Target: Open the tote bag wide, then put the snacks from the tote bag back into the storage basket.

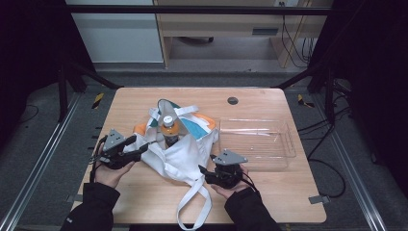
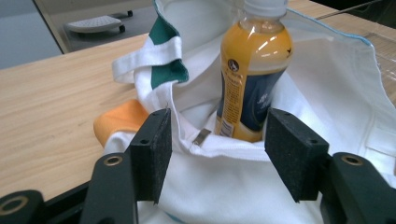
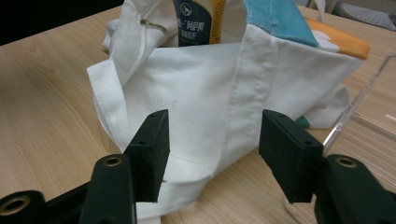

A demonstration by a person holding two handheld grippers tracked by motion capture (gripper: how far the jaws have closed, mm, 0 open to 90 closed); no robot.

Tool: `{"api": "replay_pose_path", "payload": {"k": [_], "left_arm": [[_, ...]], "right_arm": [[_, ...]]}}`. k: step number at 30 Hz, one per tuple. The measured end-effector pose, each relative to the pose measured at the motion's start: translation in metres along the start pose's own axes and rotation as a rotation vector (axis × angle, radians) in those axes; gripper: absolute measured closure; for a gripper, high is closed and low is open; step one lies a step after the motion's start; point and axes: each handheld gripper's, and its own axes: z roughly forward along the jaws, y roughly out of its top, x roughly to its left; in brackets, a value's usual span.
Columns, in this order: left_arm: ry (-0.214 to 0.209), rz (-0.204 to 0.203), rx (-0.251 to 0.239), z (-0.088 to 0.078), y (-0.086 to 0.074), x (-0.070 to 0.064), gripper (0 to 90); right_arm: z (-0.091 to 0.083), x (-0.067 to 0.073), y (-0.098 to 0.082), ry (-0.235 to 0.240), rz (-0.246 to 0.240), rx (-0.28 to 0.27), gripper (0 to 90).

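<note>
Left hand-held gripper (image 1: 137, 146) stands with its jaws apart, nothing pinched, the white cloth bag (image 2: 322, 93) just ahead of its pads and the bag's rim between them. Right hand-held gripper (image 1: 208, 172) is spread too, its pads either side of the bag's side panel without pressing it. The bag slumps on the tabletop (image 1: 134, 103) between the two, a juice bottle (image 2: 252, 70) upright inside. That cloth looks soft and floppy, so I'd pinch the stitched rim or a strap. The bottle looks weighty and smooth, likely to tip. Beyond the right one sits a clear tray (image 1: 284, 144). The bottle's base is hidden by the fabric.
</note>
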Motion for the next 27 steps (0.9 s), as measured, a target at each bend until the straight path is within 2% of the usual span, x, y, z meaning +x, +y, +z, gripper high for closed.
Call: {"api": "replay_pose_path", "payload": {"k": [7, 13, 21, 27], "left_arm": [[-0.004, -0.013, 0.000, -0.004, -0.003, -0.001, 36.5], [-0.014, -0.006, 0.003, -0.003, -0.002, -0.007, 33.0], [-0.030, 0.004, -0.017, -0.005, 0.005, -0.016, 30.9], [-0.042, 0.012, -0.034, -0.004, 0.013, -0.023, 30.5]], "right_arm": [[-0.018, -0.010, -0.011, -0.019, 0.011, -0.016, 35.0], [-0.032, -0.018, -0.020, -0.039, 0.020, -0.018, 30.5], [-0.045, -0.024, -0.027, -0.048, 0.029, -0.023, 26.4], [-0.057, -0.031, -0.031, -0.061, 0.053, -0.029, 24.2]]}}
